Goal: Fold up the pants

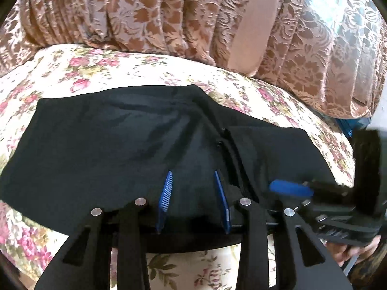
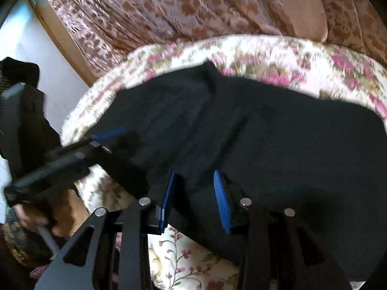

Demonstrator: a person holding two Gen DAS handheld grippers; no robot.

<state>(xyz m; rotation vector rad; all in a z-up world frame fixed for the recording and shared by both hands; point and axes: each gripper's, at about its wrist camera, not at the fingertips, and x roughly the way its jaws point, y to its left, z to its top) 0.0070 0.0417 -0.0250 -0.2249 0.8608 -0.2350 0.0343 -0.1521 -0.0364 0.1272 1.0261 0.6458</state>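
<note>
Black pants (image 1: 116, 140) lie spread on a floral bedsheet (image 1: 96, 67), with a zip or seam line running down near the middle. My left gripper (image 1: 193, 176) is open over the pants' near edge, its blue pads apart with cloth between them. My right gripper (image 1: 287, 187) shows at the right of the left wrist view, low on the pants' right edge. In the right wrist view the pants (image 2: 278, 133) fill the middle, and my right gripper (image 2: 193, 176) is open over the near hem. The left gripper (image 2: 108, 133) shows at the left there, on the cloth.
A brown floral curtain (image 1: 157, 14) hangs behind the bed. The sheet's near edge (image 2: 188, 253) lies under the right gripper. A white wall (image 2: 21, 46) and wooden frame (image 2: 60, 38) stand at the left. A hand (image 2: 31, 215) holds the left gripper's handle.
</note>
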